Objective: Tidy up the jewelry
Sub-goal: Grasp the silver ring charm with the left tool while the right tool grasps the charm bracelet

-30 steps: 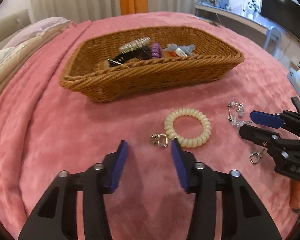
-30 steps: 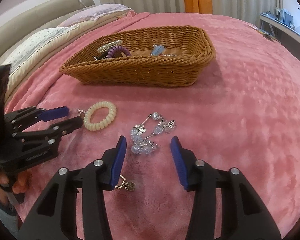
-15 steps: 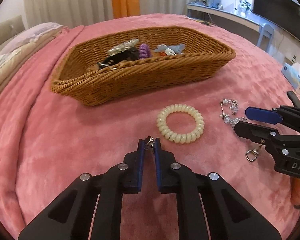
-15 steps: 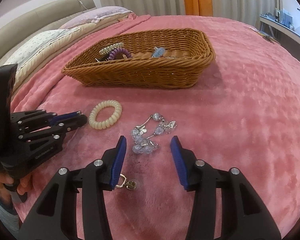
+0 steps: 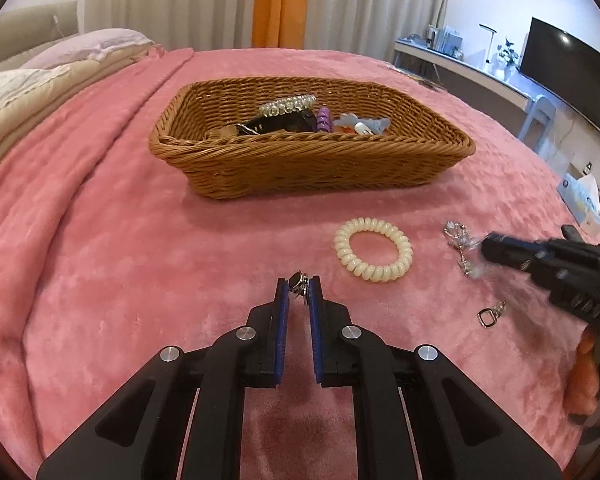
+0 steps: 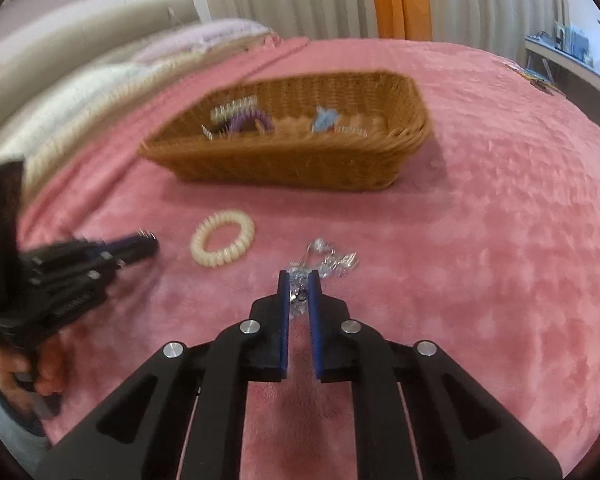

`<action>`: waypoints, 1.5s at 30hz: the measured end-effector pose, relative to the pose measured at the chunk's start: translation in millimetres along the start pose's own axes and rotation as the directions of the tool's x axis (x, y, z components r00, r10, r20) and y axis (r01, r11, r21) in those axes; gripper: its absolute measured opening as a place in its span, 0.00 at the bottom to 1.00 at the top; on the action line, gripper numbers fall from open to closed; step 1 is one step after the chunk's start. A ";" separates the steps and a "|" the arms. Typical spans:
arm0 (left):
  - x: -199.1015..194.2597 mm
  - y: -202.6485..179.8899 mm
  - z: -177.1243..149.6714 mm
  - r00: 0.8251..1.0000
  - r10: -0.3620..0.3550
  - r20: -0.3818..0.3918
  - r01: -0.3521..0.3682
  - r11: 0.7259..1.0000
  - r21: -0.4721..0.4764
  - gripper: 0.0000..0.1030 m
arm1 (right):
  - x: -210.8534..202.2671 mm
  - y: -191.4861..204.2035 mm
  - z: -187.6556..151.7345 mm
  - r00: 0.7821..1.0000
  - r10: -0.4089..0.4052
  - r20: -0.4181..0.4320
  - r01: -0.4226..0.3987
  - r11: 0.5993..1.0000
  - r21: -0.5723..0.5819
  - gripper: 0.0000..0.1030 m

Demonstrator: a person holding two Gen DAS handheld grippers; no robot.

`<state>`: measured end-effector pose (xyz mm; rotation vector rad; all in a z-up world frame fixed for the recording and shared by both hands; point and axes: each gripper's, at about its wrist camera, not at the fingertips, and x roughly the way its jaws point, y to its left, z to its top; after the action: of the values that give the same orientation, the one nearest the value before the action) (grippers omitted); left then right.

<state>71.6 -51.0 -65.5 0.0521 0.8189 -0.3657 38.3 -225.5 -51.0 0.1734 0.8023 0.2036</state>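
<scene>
In the left wrist view my left gripper (image 5: 299,285) is shut on a small silver and dark ring-like piece (image 5: 297,279), held at the fingertips just above the pink blanket. To its right lie a cream spiral hair tie (image 5: 373,254) and a small silver clasp piece (image 5: 489,316). In the right wrist view my right gripper (image 6: 299,280) has its jaws closing on a clear crystal bead bracelet (image 6: 332,264); the pads press its near end and the rest trails onto the blanket. A wicker basket (image 5: 312,164) with several hair accessories stands behind.
The pink blanket (image 5: 100,260) covers the whole bed. Pillows (image 5: 40,80) lie at the far left. A desk with a screen (image 5: 560,60) stands at the far right, and a tissue box (image 5: 584,204) sits off the bed's right edge. A hand (image 6: 40,372) holds the left gripper's handle.
The left gripper shut on the small ring piece and lifted it slightly. The right gripper's jaws came together on the crystal bracelet in the last half second.
</scene>
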 end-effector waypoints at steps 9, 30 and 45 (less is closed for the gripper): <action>1.3 2.9 -1.0 1.000 -0.010 -0.004 0.010 1.000 -0.008 0.08 | -25.5 -39.9 5.3 0.999 -0.042 0.001 0.042 0.996 0.082 0.07; 2.8 7.0 1.1 1.000 -0.007 -0.001 0.007 1.000 -0.018 0.08 | -0.4 -36.2 -8.0 0.992 -0.104 -0.077 0.111 0.989 0.102 0.55; -18.9 11.4 6.7 0.996 -0.017 0.083 0.022 0.998 -0.055 0.08 | -31.7 -29.5 -2.1 0.995 -0.080 0.058 0.076 0.995 0.071 0.07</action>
<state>68.4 -35.9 -48.3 -0.0226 0.7480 -0.3611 18.7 -261.5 -37.3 0.2119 0.7545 0.0965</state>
